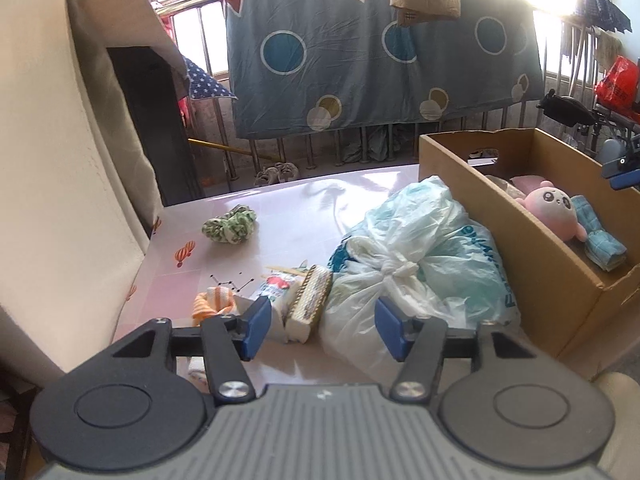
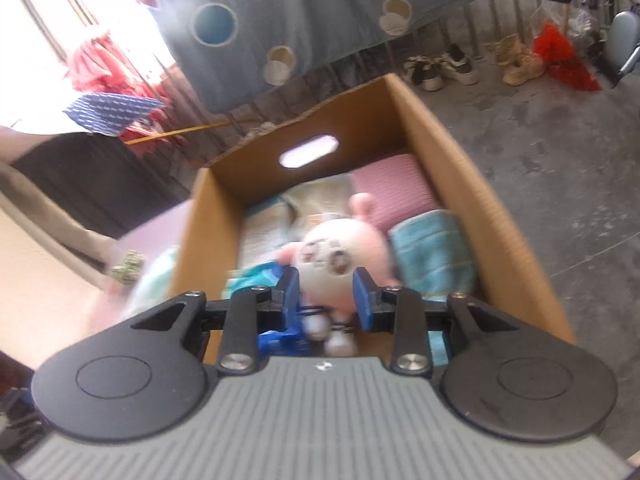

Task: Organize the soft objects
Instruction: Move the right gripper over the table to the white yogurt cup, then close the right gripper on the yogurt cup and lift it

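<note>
Pink table [image 1: 304,208] before hung bedsheet [image 1: 360,60]; left gripper [image 1: 320,322] and right gripper [image 2: 326,300] fingers apart, empty.

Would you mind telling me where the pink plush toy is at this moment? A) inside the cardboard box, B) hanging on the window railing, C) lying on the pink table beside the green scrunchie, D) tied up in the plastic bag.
A: the pink plush toy lies inside the cardboard box, next to a folded blue towel, and the right wrist view shows it between the box walls too.
</note>
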Available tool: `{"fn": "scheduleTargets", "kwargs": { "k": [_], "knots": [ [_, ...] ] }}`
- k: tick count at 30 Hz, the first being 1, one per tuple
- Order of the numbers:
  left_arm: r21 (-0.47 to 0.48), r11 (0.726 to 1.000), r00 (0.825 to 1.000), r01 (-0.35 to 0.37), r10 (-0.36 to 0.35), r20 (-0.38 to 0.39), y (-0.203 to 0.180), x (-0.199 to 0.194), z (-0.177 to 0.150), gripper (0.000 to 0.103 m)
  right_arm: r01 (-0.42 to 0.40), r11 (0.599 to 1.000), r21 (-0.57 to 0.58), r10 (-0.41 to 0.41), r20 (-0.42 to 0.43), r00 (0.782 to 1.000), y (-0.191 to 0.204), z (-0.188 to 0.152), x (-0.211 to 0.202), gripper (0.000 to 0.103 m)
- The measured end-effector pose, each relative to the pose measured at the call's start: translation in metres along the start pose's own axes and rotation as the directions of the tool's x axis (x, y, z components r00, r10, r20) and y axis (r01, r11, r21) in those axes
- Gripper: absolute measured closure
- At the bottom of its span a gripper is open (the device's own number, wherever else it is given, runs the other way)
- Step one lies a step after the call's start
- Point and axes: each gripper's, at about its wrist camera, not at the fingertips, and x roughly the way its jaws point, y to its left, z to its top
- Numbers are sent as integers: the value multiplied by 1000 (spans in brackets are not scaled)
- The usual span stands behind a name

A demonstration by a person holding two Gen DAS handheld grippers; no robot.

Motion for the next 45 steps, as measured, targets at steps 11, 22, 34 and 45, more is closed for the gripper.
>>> {"fn": "scheduleTargets", "kwargs": {
  "k": [11, 22, 34, 45],
  "knots": [
    [-71, 995, 997, -66, 62, -54, 54, -14, -36, 34, -314, 949, -23, 310, -108, 945, 114, -24, 11, 52],
    [-101, 991, 996, -93, 92, -22, 77, -2, -60, 35, -458, 886, -68, 412, -333, 848, 234, -72, 86, 51],
    [-212, 969, 988, -129, 107, -112, 116, 34, -73, 40, -477, 677, -560, 203, -480, 853, 372, -86, 182, 18],
    [-302, 933, 979, -194, 163, -126, 165, 26, -80, 40, -422, 580, -696, -45, -545, 837, 400, -130, 279, 41]
  ]
}}
